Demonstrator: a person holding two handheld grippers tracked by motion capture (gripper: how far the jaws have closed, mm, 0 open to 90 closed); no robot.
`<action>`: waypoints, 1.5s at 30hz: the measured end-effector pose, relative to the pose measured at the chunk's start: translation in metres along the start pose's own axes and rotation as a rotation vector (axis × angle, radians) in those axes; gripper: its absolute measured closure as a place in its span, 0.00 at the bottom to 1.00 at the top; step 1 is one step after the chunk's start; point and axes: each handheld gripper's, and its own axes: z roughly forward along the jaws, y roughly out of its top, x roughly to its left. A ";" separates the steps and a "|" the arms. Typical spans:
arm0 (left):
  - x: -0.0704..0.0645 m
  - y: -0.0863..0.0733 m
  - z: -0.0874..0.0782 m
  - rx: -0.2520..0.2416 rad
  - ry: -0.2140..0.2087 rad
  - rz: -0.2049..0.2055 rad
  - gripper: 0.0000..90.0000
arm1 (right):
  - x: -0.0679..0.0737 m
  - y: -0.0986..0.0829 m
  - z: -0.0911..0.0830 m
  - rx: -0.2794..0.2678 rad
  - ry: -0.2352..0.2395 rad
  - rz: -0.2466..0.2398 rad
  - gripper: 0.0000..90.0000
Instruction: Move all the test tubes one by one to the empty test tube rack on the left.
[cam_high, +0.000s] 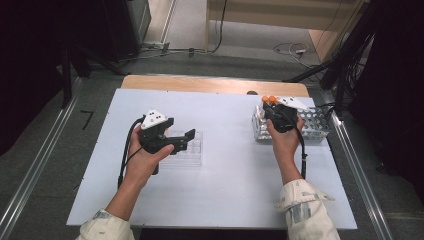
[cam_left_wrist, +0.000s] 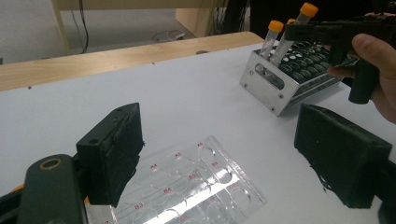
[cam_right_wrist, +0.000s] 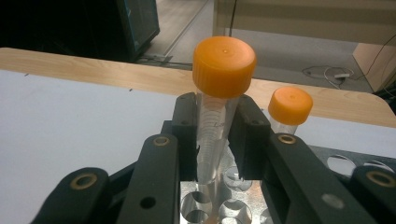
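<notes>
**Right tool clamps an orange-capped tube at the metal rack; left tool hangs open over the clear tray**

The right tool (cam_high: 272, 107) sits at about two o'clock on the white counter (cam_high: 225, 170), over the near-left corner of the metal rack (cam_high: 314, 131). In the right gripper view its jaws are clenched on a clear tube (cam_right_wrist: 212, 140) with an orange cap (cam_right_wrist: 224, 65), pressing it from both sides just below the cap. The tube stands nearly upright, its lower end down among the round holes of the rack; whether it rests on the bottom of a hole I cannot tell. A second orange-capped tube (cam_right_wrist: 289, 108) stands in the rack just beyond it, at about one o'clock from the held one, apart from the jaws. In the left gripper view the two tubes rise side by side from the rack's corner, the held one (cam_left_wrist: 294, 32) tilted a little.

The left tool (cam_high: 181, 139) hovers at about nine o'clock on the counter, above the clear plastic tray (cam_high: 192, 152), which lies flat and carries rows of round wells with small red labels. Its jaws stand wide apart, released, with nothing between them; the tray (cam_left_wrist: 187, 186) shows below and between them, not touched by either jaw. The tray and the rack lie well apart, with bare counter between.
</notes>
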 end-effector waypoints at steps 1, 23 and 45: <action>0.000 0.000 0.000 -0.001 -0.001 -0.001 0.18 | 0.000 0.001 -0.002 -0.003 0.001 0.000 0.79; -0.007 0.002 0.000 -0.007 -0.019 0.005 0.18 | 0.026 0.009 -0.055 -0.059 0.143 -0.062 0.79; -0.039 0.010 0.016 0.005 -0.079 0.038 0.22 | 0.089 -0.019 -0.059 0.042 0.347 -0.172 0.79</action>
